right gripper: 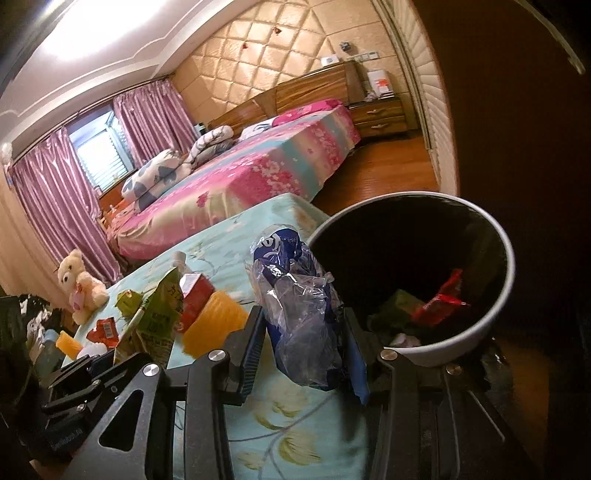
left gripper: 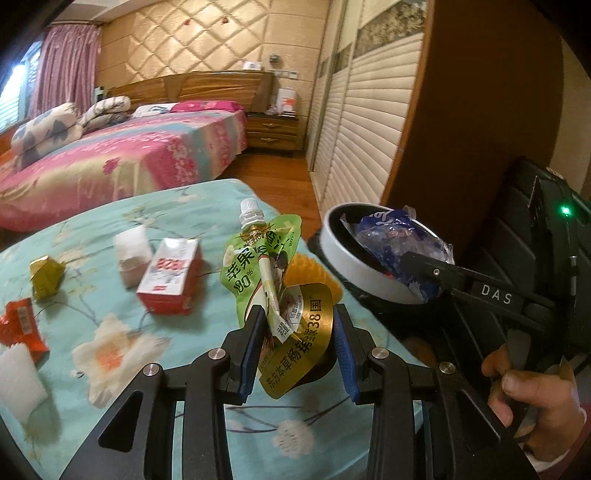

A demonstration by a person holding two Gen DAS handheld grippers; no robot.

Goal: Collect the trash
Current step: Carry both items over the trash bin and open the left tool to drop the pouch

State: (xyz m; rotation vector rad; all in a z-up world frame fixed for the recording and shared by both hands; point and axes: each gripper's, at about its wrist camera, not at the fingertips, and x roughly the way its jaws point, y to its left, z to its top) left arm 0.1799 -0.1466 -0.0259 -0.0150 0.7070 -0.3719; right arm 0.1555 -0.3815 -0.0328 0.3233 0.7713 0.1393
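One bin (right gripper: pixel 495 295), two beds (left gripper: pixel 155 147), perhaps nine wrappers (left gripper: pixel 18 325).

Glossy foil pouch (left gripper: pixel 258 266), crinkled clear-plastic bag (right gripper: pixel 303 314)

Daylight enters through the window (right gripper: pixel 98 155), and the ceiling (right gripper: pixel 110 33) above it blows out to white glare. Both views bend strongly toward black corners. The inside of the bin (right gripper: pixel 406 258) is deep shadow. The box (left gripper: pixel 170 277) on the bedspread (left gripper: pixel 122 369) is slightly smeared by motion.
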